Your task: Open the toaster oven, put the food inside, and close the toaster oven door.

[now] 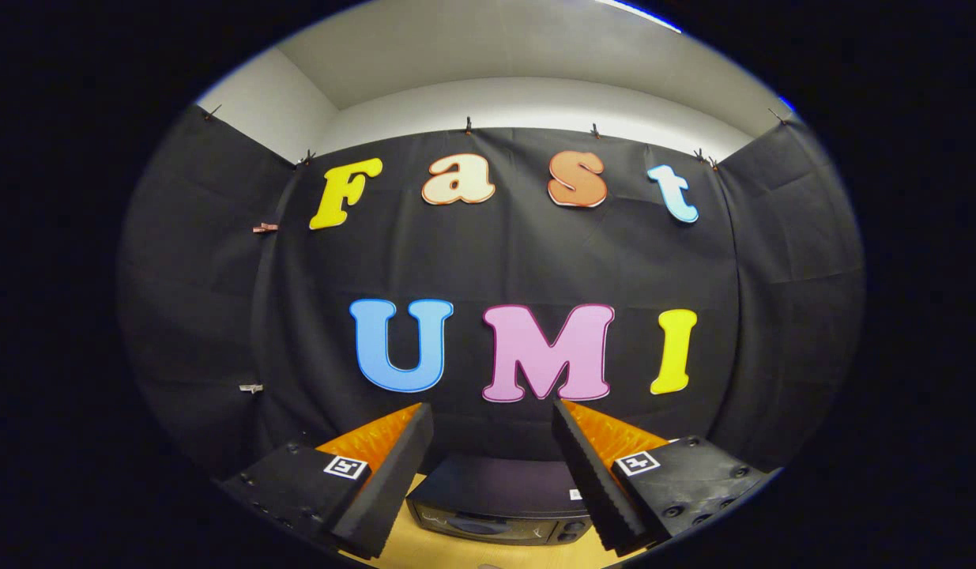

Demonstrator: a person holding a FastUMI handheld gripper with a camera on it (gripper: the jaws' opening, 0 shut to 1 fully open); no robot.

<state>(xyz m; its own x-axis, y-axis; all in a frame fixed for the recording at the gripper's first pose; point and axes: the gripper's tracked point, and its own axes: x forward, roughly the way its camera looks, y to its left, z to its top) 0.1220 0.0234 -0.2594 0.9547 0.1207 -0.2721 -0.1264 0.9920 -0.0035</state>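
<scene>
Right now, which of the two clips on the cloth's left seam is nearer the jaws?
The lower, pale clip; the reddish clip hangs well above it. Jaws open, toaster oven between them.

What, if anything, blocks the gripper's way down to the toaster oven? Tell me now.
Nothing visible does. The gripper is open, fingers spread wide with nothing between them. The toaster oven sits on the wooden table, low between the fingers and ahead of them, with open space in the gap. Its door looks closed.

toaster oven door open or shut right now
Shut: the toaster oven shows its front panel flush beneath its top, nothing swung down. The gripper is open, fingers spread, holding nothing, with the oven below and between them.
</scene>
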